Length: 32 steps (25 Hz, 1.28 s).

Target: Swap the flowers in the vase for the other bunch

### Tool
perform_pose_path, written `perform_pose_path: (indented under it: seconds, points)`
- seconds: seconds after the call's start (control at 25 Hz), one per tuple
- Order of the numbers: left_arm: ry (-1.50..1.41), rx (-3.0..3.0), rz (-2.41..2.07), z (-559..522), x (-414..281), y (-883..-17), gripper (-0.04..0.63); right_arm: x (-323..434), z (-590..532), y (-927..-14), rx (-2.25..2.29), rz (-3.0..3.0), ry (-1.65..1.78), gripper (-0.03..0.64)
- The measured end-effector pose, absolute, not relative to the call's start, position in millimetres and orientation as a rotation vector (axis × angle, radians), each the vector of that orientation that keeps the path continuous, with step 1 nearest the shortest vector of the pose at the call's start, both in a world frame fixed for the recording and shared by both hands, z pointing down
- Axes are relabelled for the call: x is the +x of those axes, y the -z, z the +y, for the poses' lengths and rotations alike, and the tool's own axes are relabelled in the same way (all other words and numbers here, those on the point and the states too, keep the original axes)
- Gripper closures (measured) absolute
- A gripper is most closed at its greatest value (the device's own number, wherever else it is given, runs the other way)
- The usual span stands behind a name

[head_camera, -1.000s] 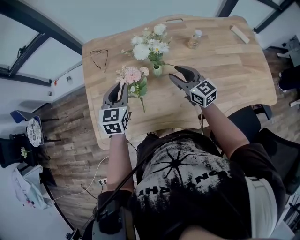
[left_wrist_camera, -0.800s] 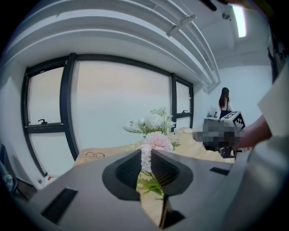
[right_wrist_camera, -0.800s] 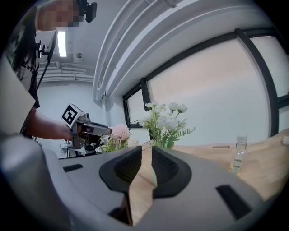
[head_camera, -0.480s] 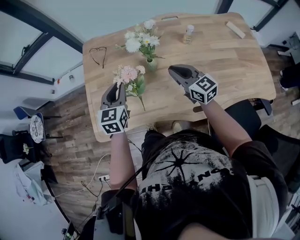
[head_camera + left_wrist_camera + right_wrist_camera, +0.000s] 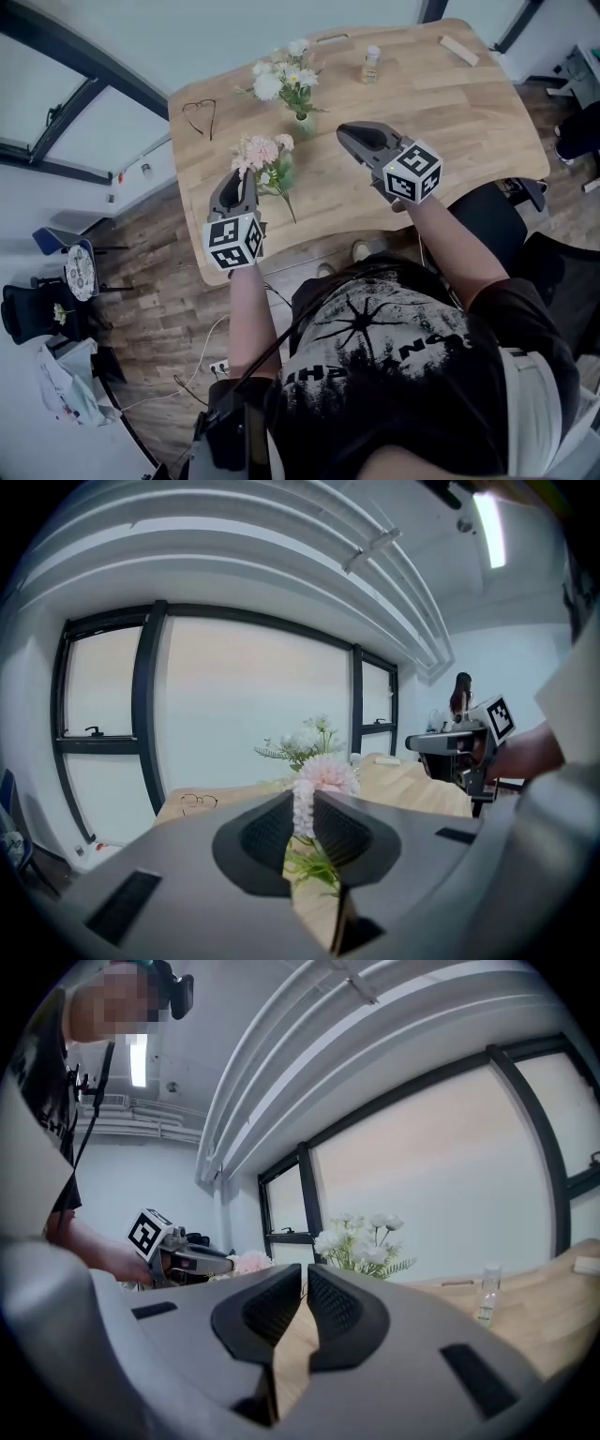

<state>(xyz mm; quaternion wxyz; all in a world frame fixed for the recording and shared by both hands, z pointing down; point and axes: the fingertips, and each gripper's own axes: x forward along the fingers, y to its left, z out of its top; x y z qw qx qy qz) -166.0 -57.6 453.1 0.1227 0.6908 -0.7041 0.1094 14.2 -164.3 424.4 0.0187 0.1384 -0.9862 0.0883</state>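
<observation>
White flowers (image 5: 281, 77) stand in a small green vase (image 5: 302, 123) at the back of the wooden table (image 5: 450, 122). My left gripper (image 5: 246, 178) is shut on the pink bunch (image 5: 263, 154), whose stems trail toward the table's front. In the left gripper view its pink bloom (image 5: 325, 772) sticks up between the jaws of the left gripper (image 5: 302, 803). My right gripper (image 5: 343, 132) hovers right of the vase, apart from it. Its jaws have just been closing, and in the right gripper view the right gripper (image 5: 305, 1283) is shut with nothing between its pads.
A small bottle (image 5: 371, 64) and a wooden block (image 5: 457, 49) sit at the table's back right. Wire-rimmed glasses (image 5: 199, 112) lie at the back left. Windows run along the far side. A chair (image 5: 506, 234) stands beside me on the right.
The right gripper's jaws went from wide open by the vase to shut, and it rose away from the vase. The left gripper kept its grip on the pink bunch.
</observation>
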Motion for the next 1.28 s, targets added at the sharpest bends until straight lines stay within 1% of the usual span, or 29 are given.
perform_pose_path:
  seconds: [0.6, 1.28]
  points:
    - [-0.310, 2.150, -1.958, -21, -183, -447, 0.523, -5, -95, -433, 0.579, -3.011, -0.235, 0.598]
    - [-0.288, 2.224, -1.899, 3, -175, -444, 0.523, -1, -54, -439, 0.661, -2.961, -0.195, 0.598]
